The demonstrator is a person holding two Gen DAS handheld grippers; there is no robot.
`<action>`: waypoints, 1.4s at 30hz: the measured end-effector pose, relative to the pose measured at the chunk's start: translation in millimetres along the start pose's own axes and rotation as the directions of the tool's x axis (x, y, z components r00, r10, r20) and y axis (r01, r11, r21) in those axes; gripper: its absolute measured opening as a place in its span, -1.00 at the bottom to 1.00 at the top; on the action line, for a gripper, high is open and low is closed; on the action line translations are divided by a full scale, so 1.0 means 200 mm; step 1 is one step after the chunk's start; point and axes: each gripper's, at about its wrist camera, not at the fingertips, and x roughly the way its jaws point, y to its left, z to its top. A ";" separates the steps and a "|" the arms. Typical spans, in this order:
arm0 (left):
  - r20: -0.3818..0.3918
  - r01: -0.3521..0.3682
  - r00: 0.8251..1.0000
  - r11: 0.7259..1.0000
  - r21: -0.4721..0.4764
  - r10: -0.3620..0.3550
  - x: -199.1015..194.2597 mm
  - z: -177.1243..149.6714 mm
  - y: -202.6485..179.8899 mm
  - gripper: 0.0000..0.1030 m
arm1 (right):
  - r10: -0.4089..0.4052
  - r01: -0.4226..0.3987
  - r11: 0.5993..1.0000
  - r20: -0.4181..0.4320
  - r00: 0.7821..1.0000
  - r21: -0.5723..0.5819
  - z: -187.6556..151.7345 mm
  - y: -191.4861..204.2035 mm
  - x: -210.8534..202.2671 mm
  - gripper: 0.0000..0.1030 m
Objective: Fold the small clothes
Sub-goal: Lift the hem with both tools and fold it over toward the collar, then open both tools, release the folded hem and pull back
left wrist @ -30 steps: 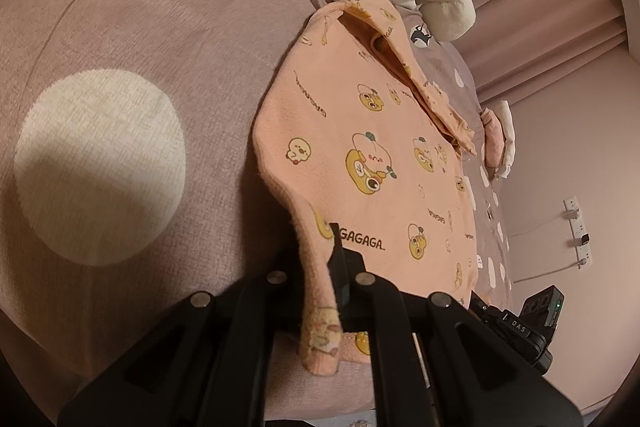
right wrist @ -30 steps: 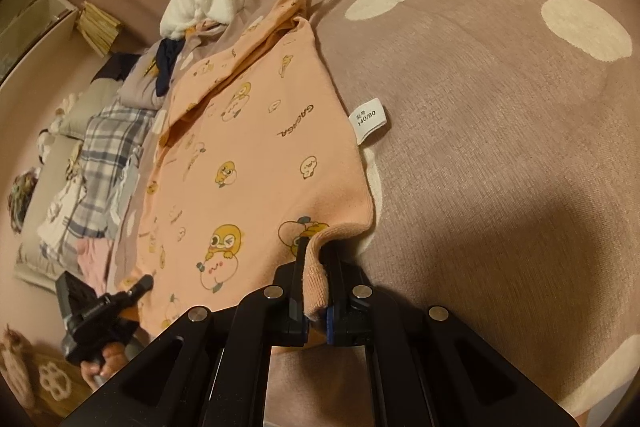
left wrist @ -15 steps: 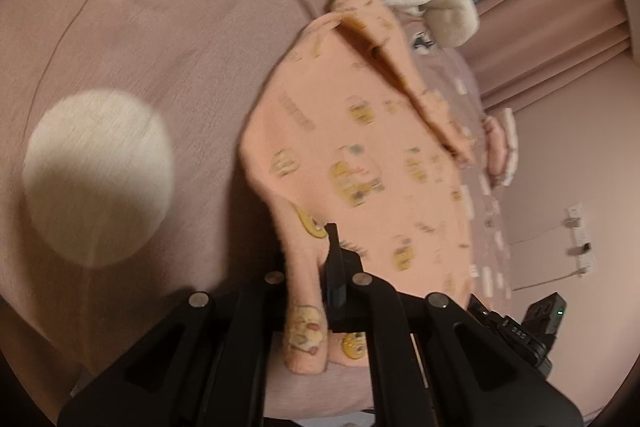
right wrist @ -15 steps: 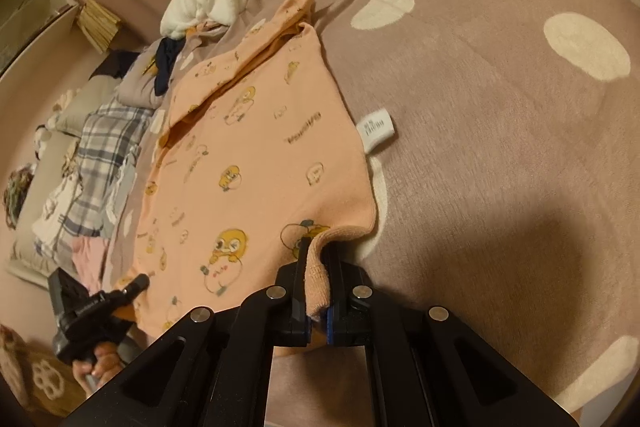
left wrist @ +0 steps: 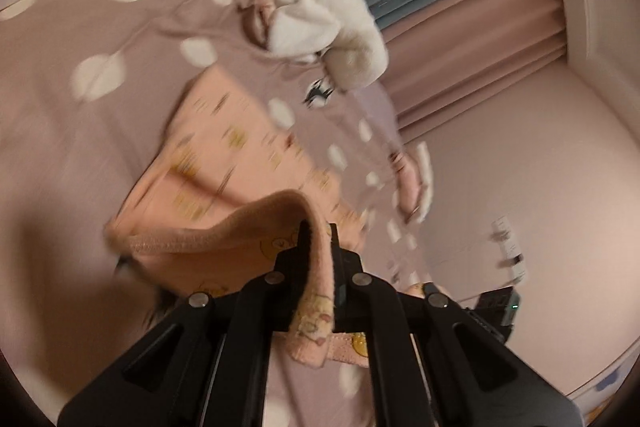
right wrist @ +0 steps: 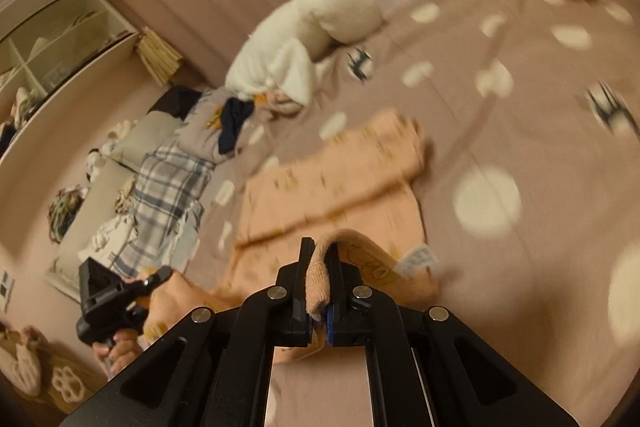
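Here each hand-held gripper, left (left wrist: pixel 316 247) and right (right wrist: pixel 318 259), pinches the peach garment (left wrist: pixel 236 151) (2 corners)

Right tongs (right wrist: pixel 319 259) pinching the peach garment (right wrist: pixel 332 183)
Its hem lifts at lower centre; the rest lies on the dotted bedspread (right wrist: pixel 520 131).

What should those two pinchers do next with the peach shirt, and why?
Probably carry the lifted hem forward and lay it over the far part. Both the left gripper and right gripper pinch the peach shirt at its near edge, raised off the dotted bedspread.
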 end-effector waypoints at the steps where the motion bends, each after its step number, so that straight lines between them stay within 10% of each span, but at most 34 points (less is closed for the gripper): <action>1: 0.013 -0.007 1.000 1.000 -0.023 0.008 0.03 0.07 0.01 -0.91 | 0.000 0.000 1.000 0.001 1.000 -0.003 0.06 0.01 0.03 -0.94; 6: 0.230 -0.159 0.956 0.981 -0.109 0.180 0.22 0.41 0.07 -0.99 | -0.045 0.045 0.999 0.000 0.999 0.021 0.42 -0.04 0.28 -0.94; 9: 0.183 -0.227 0.947 0.954 -0.197 0.263 0.44 0.60 0.19 -0.96 | -0.077 0.078 0.995 -0.016 0.997 0.064 0.58 -0.11 0.49 -0.94; 13: 0.079 -0.446 0.870 0.847 -0.290 0.486 0.61 0.64 0.40 -0.11 | -0.282 0.303 0.937 -0.136 0.950 0.175 0.66 -0.31 0.82 -0.86; 15: 0.122 -0.423 0.867 0.841 -0.336 0.484 0.56 0.63 0.49 0.10 | -0.281 0.316 0.922 -0.178 0.943 0.221 0.62 -0.39 0.88 -0.66; 18: 0.109 -0.371 0.884 0.824 -0.428 0.454 0.45 0.62 0.57 0.74 | -0.265 0.293 0.928 -0.146 0.953 0.231 0.56 -0.43 0.83 0.20; 20: 0.105 -0.364 0.888 0.824 -0.435 0.448 0.37 0.60 0.57 0.75 | -0.265 0.293 0.928 -0.148 0.953 0.229 0.54 -0.43 0.79 0.38; 25: 0.019 -0.516 0.845 0.825 -0.231 0.534 0.22 0.44 0.43 0.86 | -0.149 0.184 0.967 -0.195 0.969 0.175 0.49 -0.29 0.72 0.44; 32: -0.008 -0.475 0.880 0.880 -0.018 0.475 0.09 -0.05 0.30 0.99 | -0.157 0.186 0.979 -0.290 0.944 0.077 0.34 0.03 0.90 0.45; 42: 0.140 -0.509 0.860 0.842 0.178 0.490 -0.02 -0.45 0.29 0.99 | -0.283 0.271 0.959 -0.340 0.897 -0.085 0.10 0.41 1.22 0.46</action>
